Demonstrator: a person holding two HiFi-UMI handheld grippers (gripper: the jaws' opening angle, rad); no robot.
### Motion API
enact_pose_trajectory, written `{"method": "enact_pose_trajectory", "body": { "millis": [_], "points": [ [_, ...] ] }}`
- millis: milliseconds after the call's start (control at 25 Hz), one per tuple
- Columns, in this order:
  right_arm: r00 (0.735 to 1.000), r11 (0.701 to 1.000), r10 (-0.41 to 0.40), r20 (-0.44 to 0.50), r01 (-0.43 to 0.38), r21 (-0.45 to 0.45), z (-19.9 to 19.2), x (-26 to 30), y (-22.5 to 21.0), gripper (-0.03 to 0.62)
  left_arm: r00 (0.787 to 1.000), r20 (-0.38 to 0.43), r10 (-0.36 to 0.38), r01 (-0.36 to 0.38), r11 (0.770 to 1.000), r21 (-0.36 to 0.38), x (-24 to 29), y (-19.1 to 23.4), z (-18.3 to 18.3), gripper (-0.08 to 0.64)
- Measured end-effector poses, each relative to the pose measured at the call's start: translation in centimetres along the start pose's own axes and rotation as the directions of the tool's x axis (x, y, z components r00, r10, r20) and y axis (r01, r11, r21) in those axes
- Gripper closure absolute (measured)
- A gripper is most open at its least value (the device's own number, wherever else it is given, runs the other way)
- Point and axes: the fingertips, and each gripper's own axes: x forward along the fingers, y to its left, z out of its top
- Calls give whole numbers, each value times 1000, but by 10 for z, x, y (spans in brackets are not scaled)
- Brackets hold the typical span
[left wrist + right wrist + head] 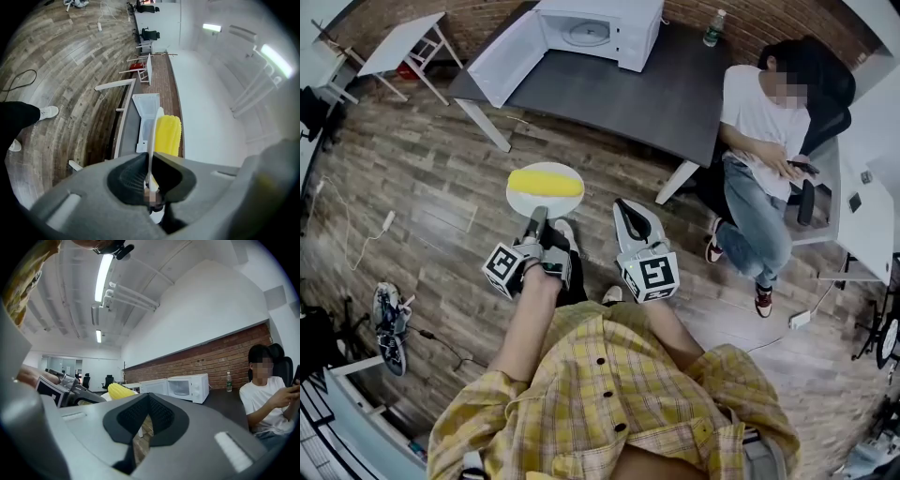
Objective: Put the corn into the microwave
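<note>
A yellow corn cob (546, 182) lies on a round white plate (521, 199) held over the wooden floor. My left gripper (536, 223) is shut on the plate's near rim. In the left gripper view the plate's edge (151, 138) runs up from between the jaws, with the corn (168, 135) to its right. My right gripper (624, 208) hangs beside the plate on the right, shut with nothing in it. The white microwave (614, 28) stands on a dark table (675, 94) ahead, its door (511, 56) swung open to the left. The right gripper view shows the microwave (187, 386) and the corn (121, 390).
A person in a white shirt (764, 131) sits on a chair at the table's right end, legs stretched toward the floor. A bottle (713, 28) stands on the table. A white folding table (403, 42) is at far left. Shoes (391, 323) and cables lie on the floor at left.
</note>
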Motion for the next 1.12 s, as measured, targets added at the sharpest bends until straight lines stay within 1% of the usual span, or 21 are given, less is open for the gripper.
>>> {"method": "enact_pose_trajectory", "body": {
  "millis": [80,200,440,600,680,760,880,1000,1120],
  "points": [
    [1000,1000,-5,-5,5,-6,-2,8,-9,588,1000,2,-11,11,1000,-13,13,-1,1,540],
    [1000,1000,-7,-16,6,-12,-4,24,-21,588,1000,2,11,-11,1000,8,29,6,8,540],
    [1000,1000,-11,-25,10,-25,-5,66,-37,588,1000,-5,10,-10,1000,-7,72,3,22,540],
    [999,1000,-25,-34,25,-3,-5,100,-53,588,1000,-15,9,-9,1000,-8,106,-5,37,540],
    [998,999,-38,-40,39,18,-3,119,-62,589,1000,-20,-4,4,1000,-26,123,-14,45,540],
    [998,998,-50,-40,51,28,4,142,-69,589,999,-31,-14,13,999,-32,143,-24,54,540],
    [997,997,-70,-30,70,21,15,175,-75,589,998,-55,8,-9,1000,-14,168,-29,69,540],
    [996,996,-80,-27,81,30,21,208,-80,589,997,-82,-4,3,1000,-11,195,-43,84,540],
    [995,994,-98,-32,100,41,24,240,-86,589,994,-113,5,-4,1000,7,222,-52,100,540]
  ]
}}
